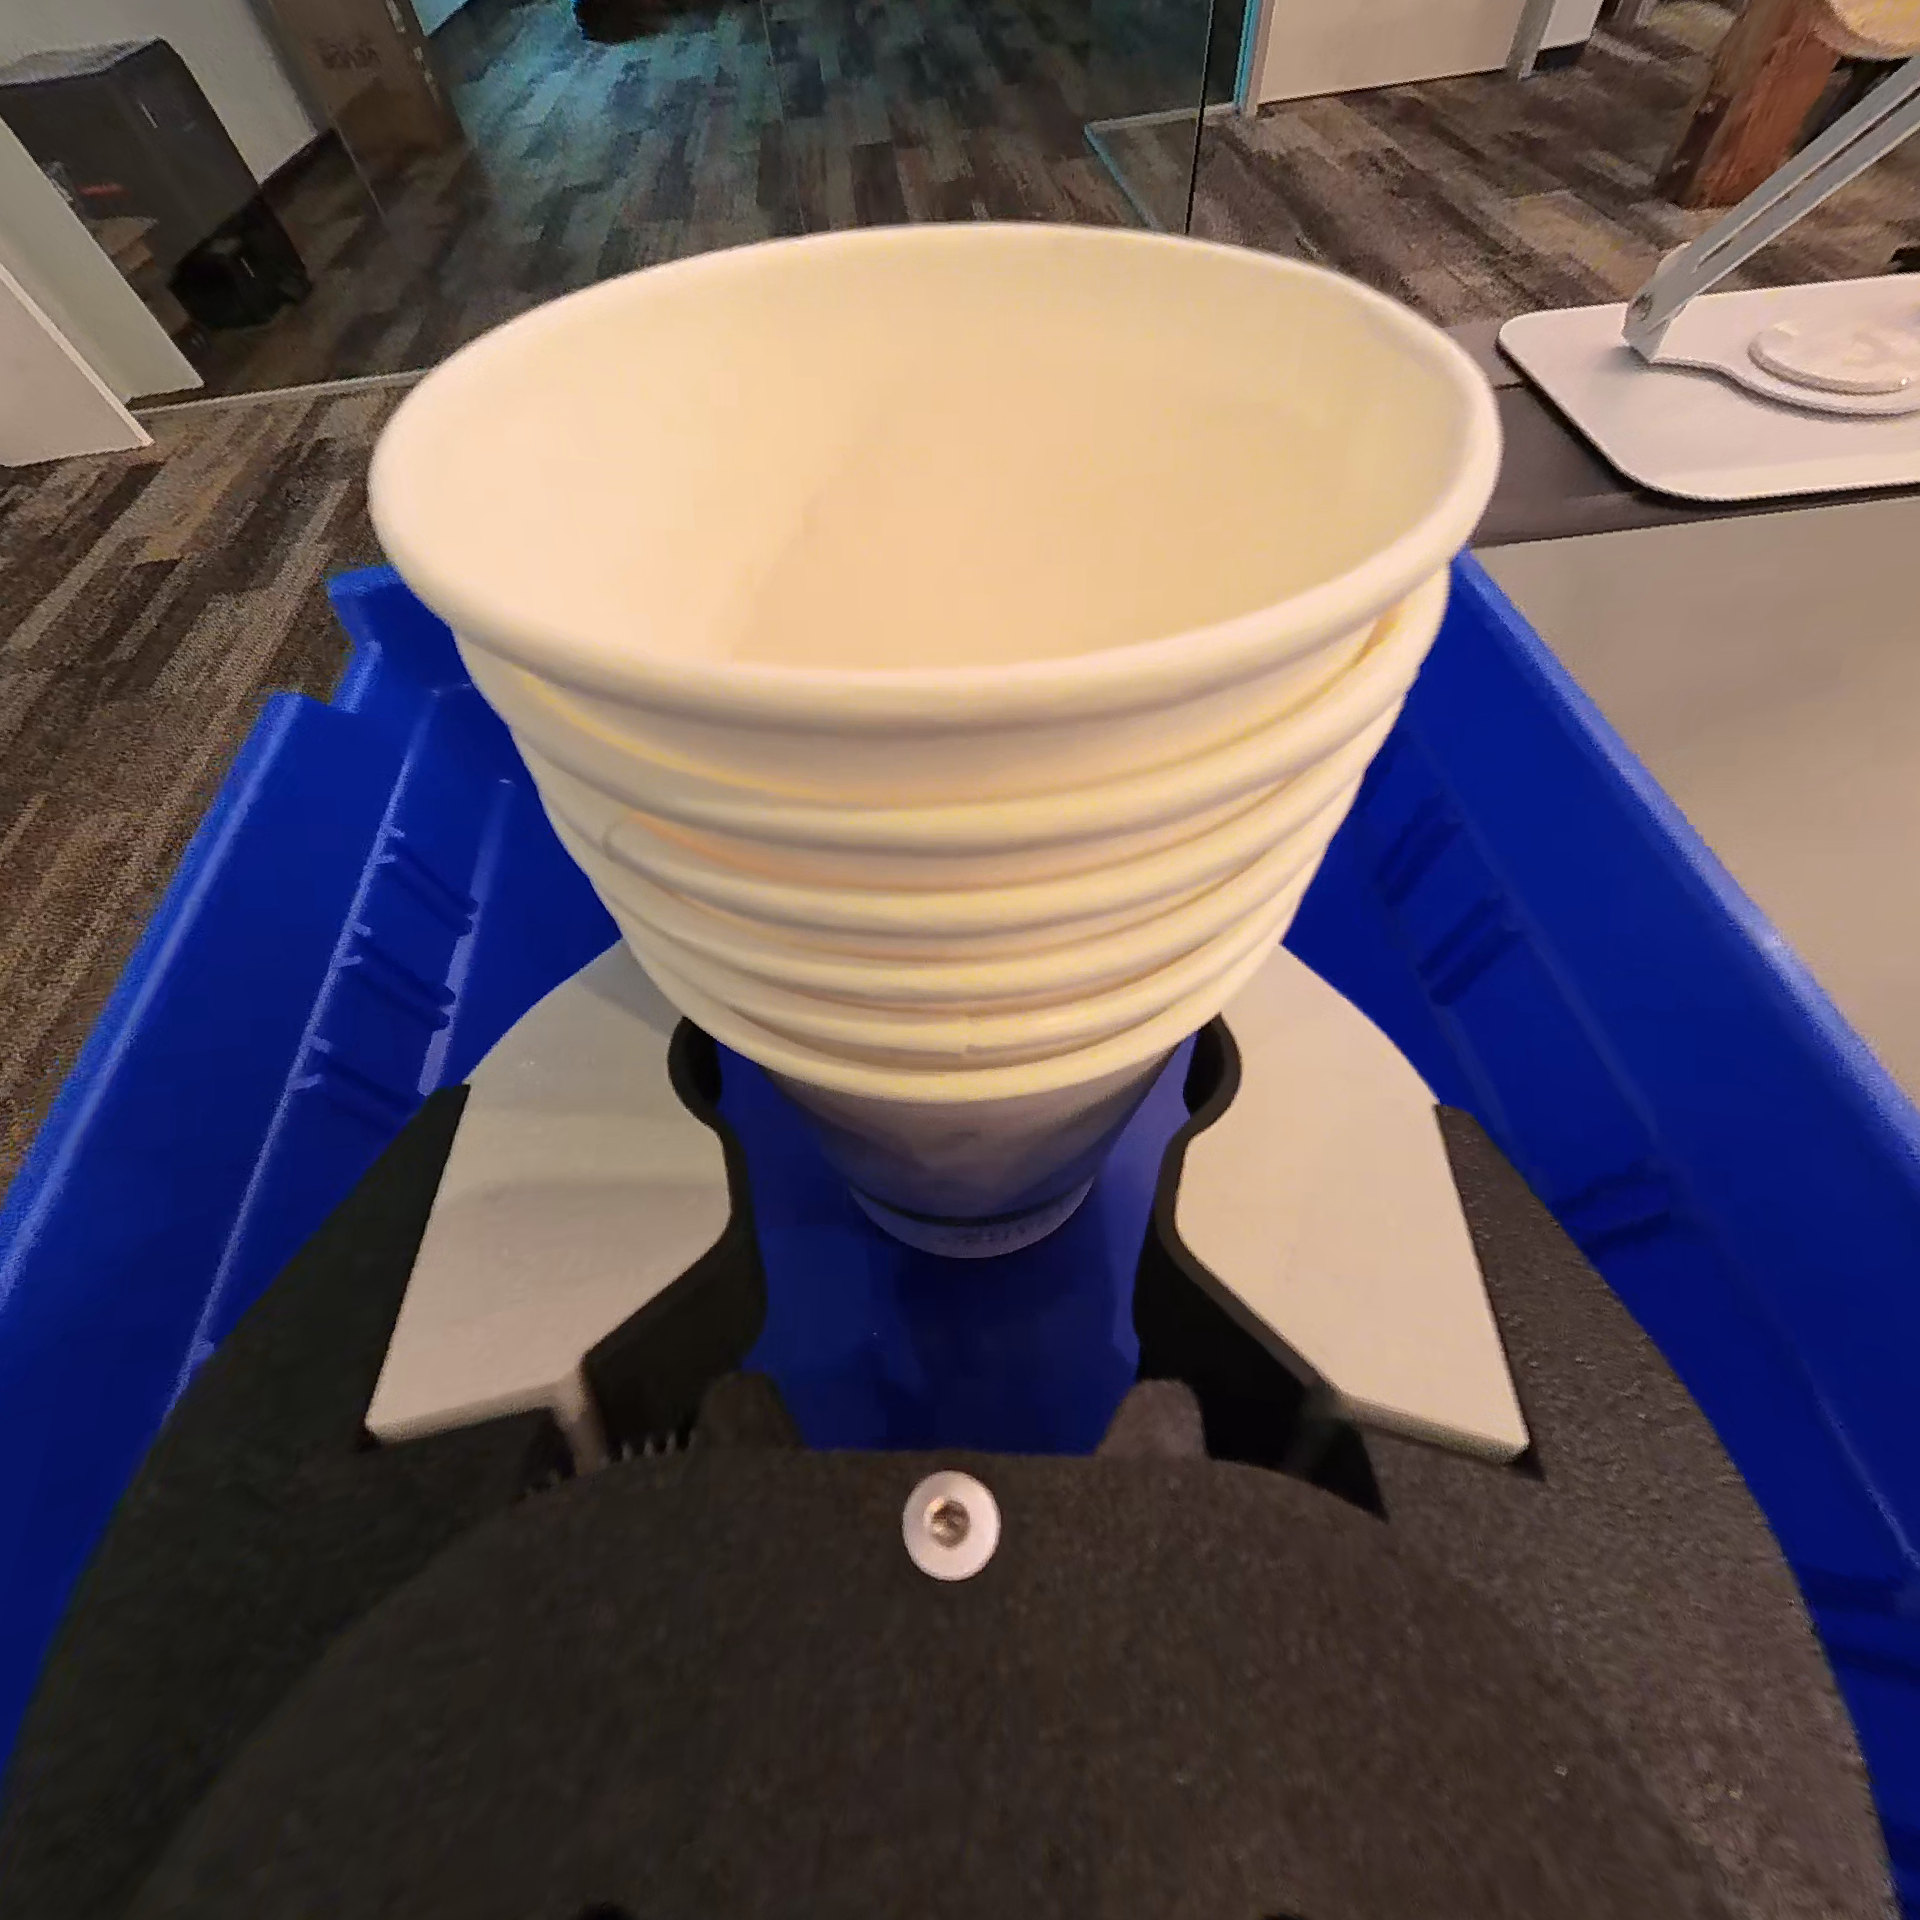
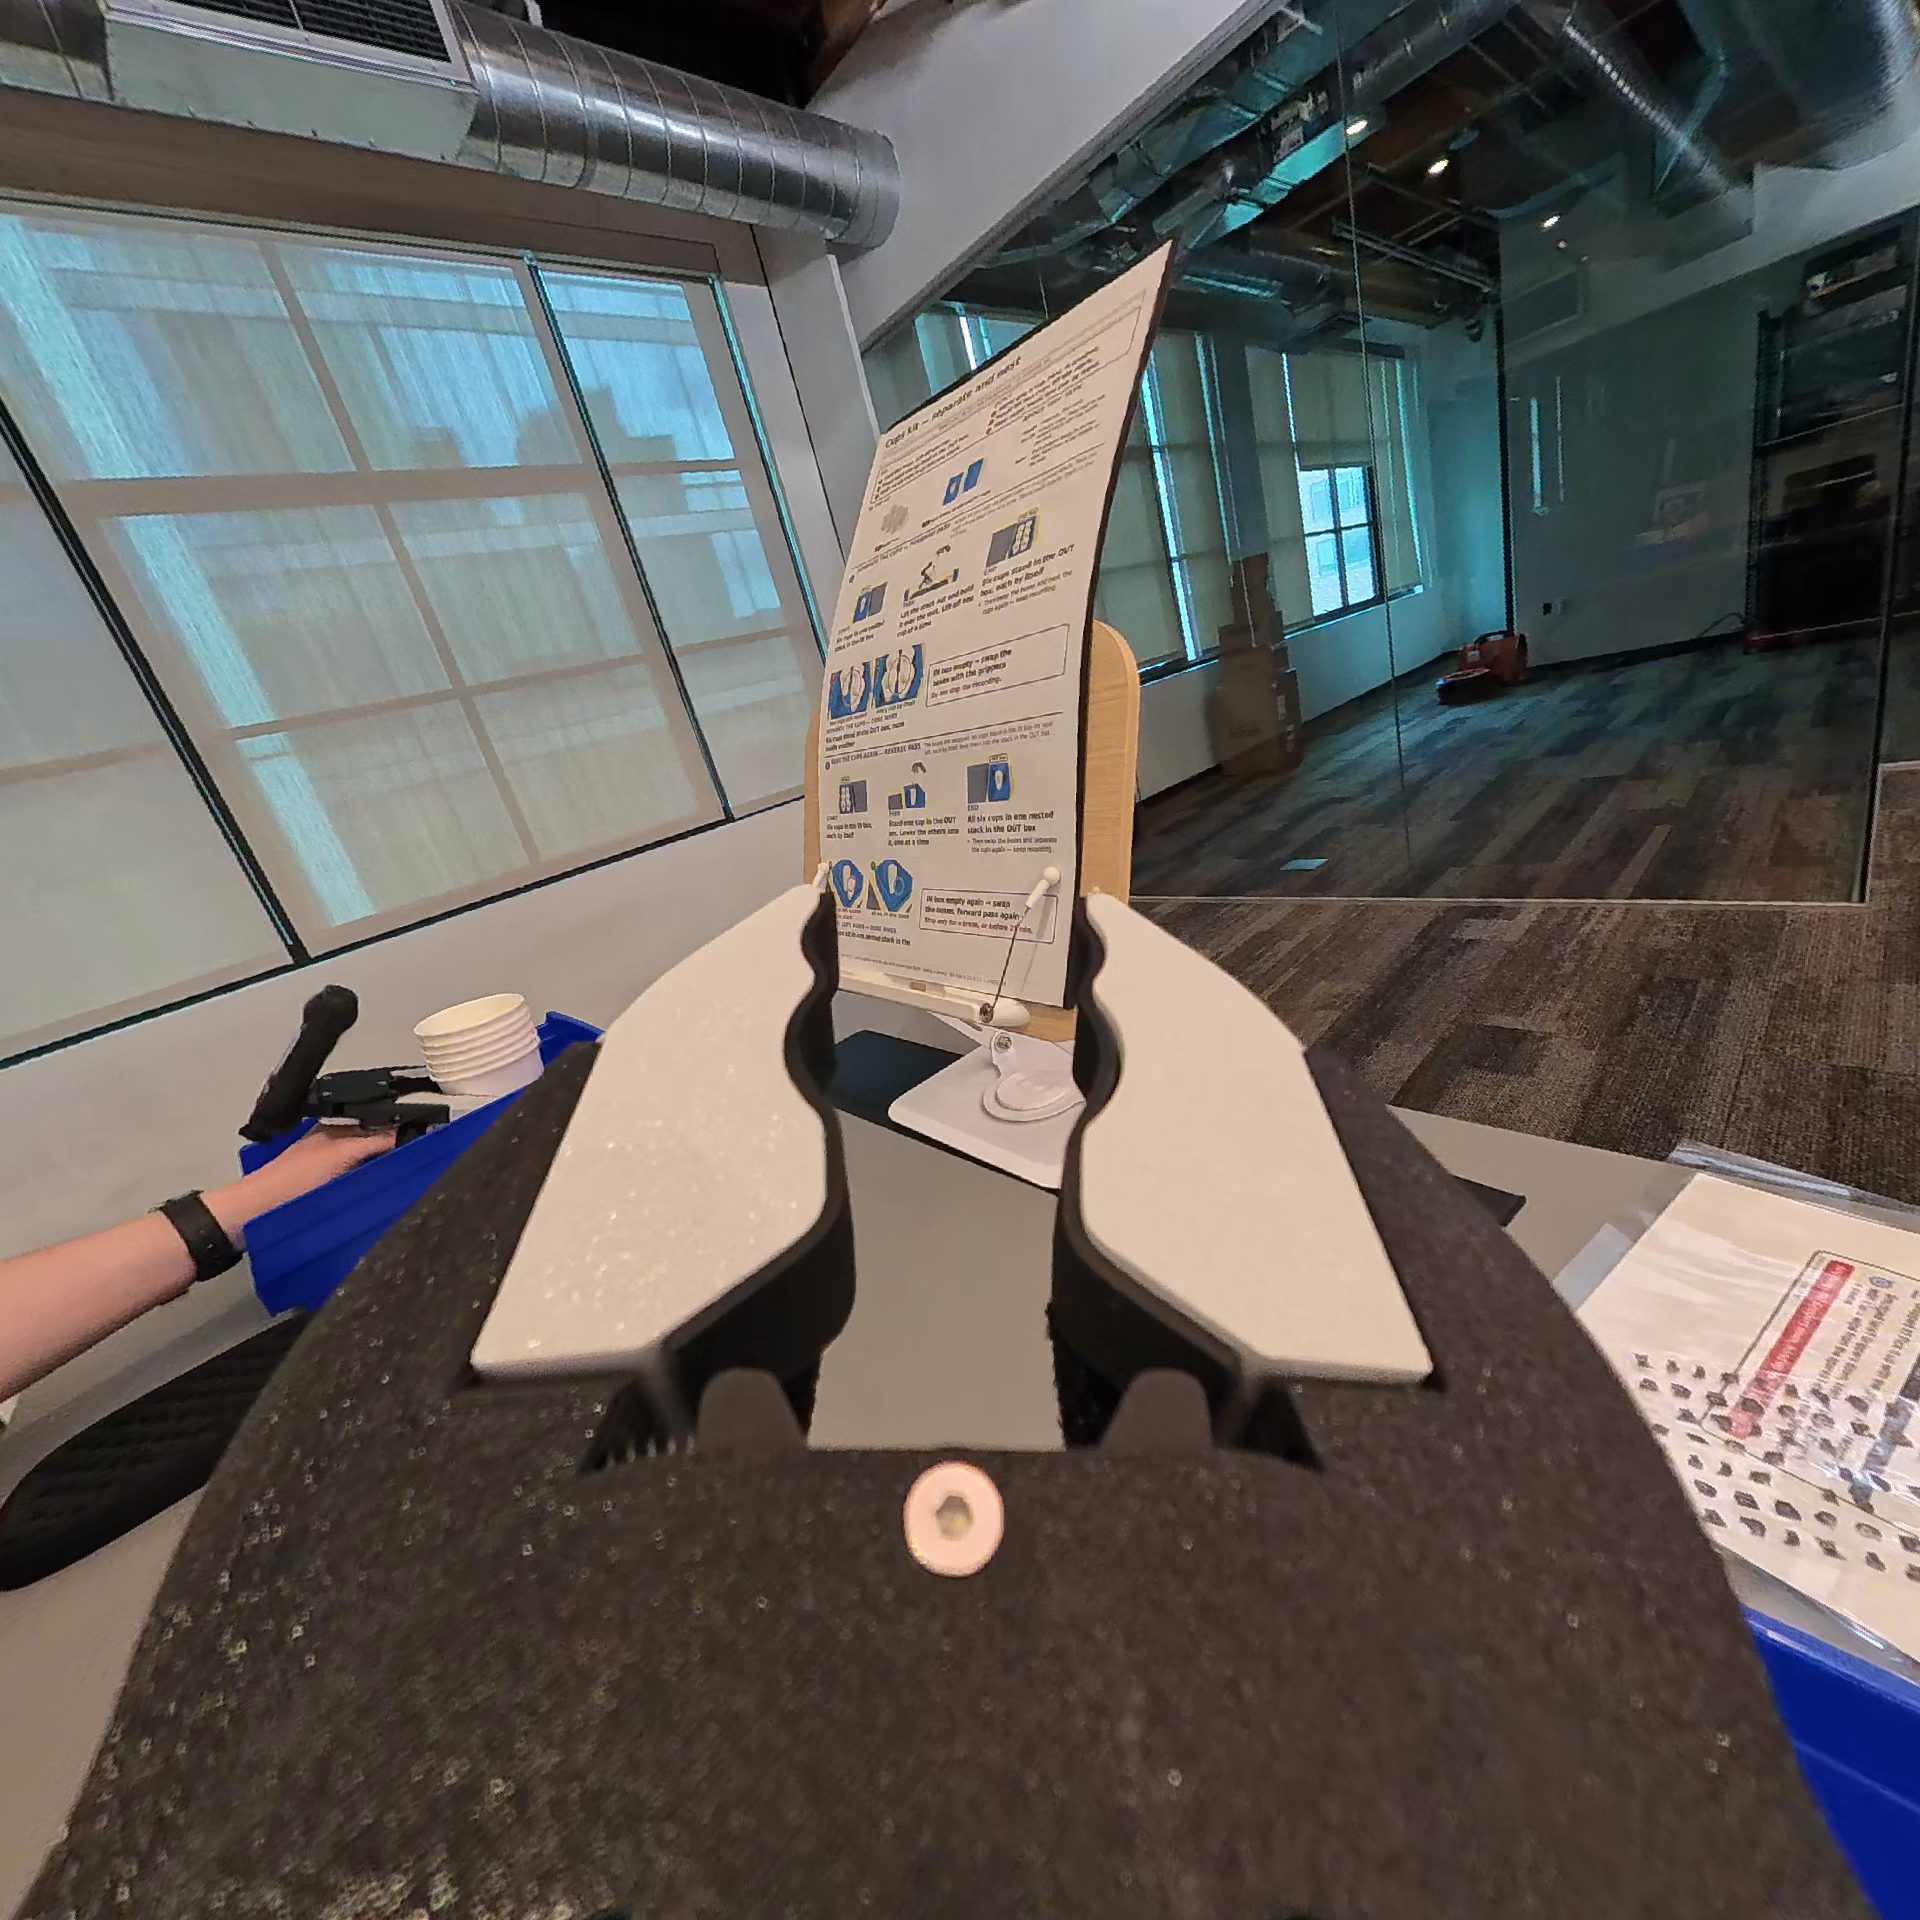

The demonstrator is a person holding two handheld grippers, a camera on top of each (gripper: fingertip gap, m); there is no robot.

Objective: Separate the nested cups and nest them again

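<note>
A stack of several nested cream paper cups (image 1: 935, 644) stands upright inside a blue bin (image 1: 312, 987). My left gripper (image 1: 951, 1081) closes around the lowest cup just under the bottom rim, with both fingers (image 1: 582, 1195) touching the stack. The cup's base shows above the bin floor between the jaws. In the right wrist view the same stack (image 2: 480, 1044) and the left gripper (image 2: 364, 1101), held by a hand, are far off at the left. My right gripper (image 2: 951, 997) is open and empty, raised above the table.
An instruction sheet on a white stand (image 2: 977, 665) is at the back of the grey table (image 2: 935, 1247); its base also shows in the left wrist view (image 1: 1714, 395). A bagged printed sheet (image 2: 1766, 1382) lies at right over another blue bin's corner (image 2: 1849, 1745).
</note>
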